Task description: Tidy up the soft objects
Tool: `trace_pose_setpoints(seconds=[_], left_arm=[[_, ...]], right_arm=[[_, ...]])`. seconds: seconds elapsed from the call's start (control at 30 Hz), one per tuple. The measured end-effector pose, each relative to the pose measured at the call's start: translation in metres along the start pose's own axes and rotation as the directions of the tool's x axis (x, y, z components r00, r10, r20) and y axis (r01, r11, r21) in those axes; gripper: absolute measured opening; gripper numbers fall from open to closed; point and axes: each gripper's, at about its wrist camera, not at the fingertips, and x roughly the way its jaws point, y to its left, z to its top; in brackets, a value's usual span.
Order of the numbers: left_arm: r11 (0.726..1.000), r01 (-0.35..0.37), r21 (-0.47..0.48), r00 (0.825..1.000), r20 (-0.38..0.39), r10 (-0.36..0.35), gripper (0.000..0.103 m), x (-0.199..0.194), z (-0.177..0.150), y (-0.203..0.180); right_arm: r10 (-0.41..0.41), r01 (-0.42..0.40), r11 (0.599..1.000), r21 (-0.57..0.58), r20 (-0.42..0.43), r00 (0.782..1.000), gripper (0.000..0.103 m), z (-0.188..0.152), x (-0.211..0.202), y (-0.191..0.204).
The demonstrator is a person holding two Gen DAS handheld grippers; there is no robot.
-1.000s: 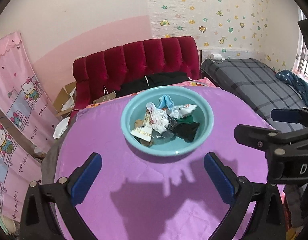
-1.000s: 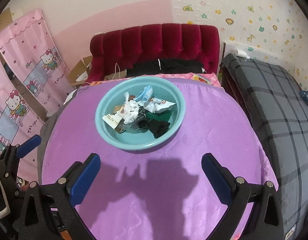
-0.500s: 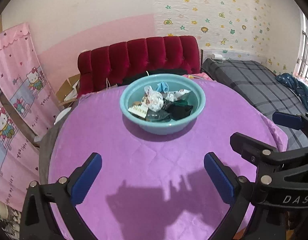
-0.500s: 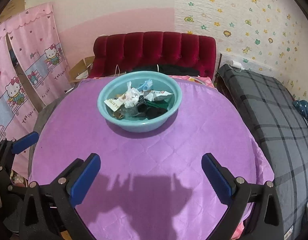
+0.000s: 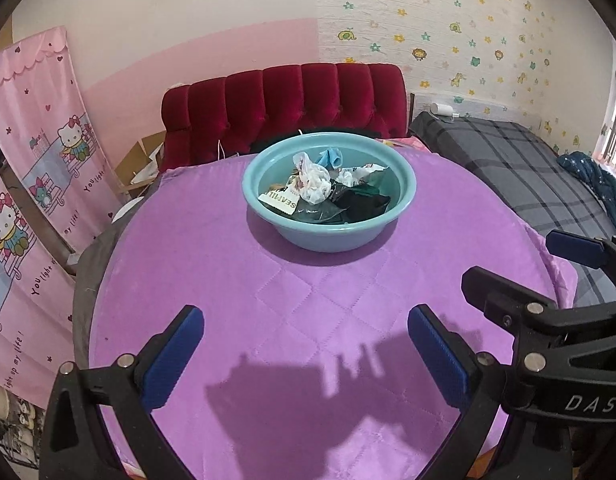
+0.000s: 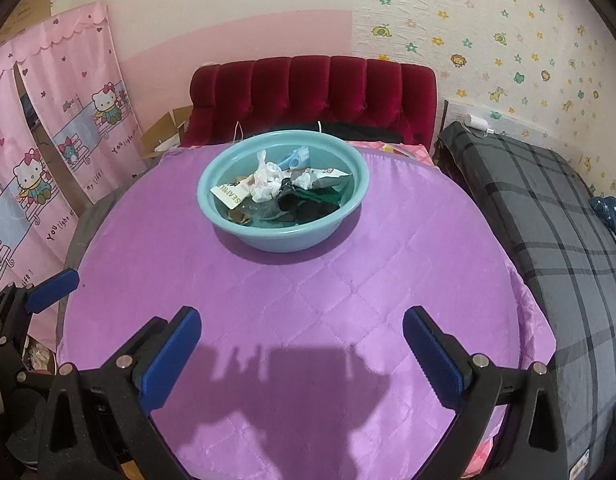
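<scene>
Left gripper (image 5: 306, 354): jaws spread wide, nothing between the blue pads; it hovers above the near part of the surface, level, aimed toward the basin.
Right gripper (image 6: 302, 354): jaws likewise spread wide and empty, hovering over the near edge of the surface, pointing the same way.
Pose together: the two grippers sit side by side, well short of the basin; the right gripper shows at the right edge of the left wrist view, and the left gripper at the left edge of the right wrist view.
Shadows: both grippers cast dark shapes on the cloth just ahead of their pads.
Surface (image 5: 236, 300): round, covered in a quilted purple cloth.
Basin (image 5: 404, 196): light blue, upright, standing on the far half of the surface, apart from both grippers.
Soft objects (image 5: 320, 194): a loose heap inside the basin, with a crumpled white piece on top, a small blue piece behind it, dark green and black cloth on the right, and a printed label at the left.
Headboard (image 5: 284, 108): red, tufted, directly behind the surface.
Bed (image 6: 548, 216): grey plaid cover, to the right of the surface.
Curtain (image 6: 52, 128): pink with cartoon cats, at the left.
</scene>
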Motion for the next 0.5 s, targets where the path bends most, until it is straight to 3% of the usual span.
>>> trace_pose_setpoints(seconds=[0.5], left_arm=[[1.000,0.001,-0.004,1.000,-0.017,-0.001,0.103,0.0041,0.0001,-0.0002]], right_arm=[[0.007,-0.007,1.000,-0.007,-0.017,1.000,0.103,0.0020,0.0056,0.0000]])
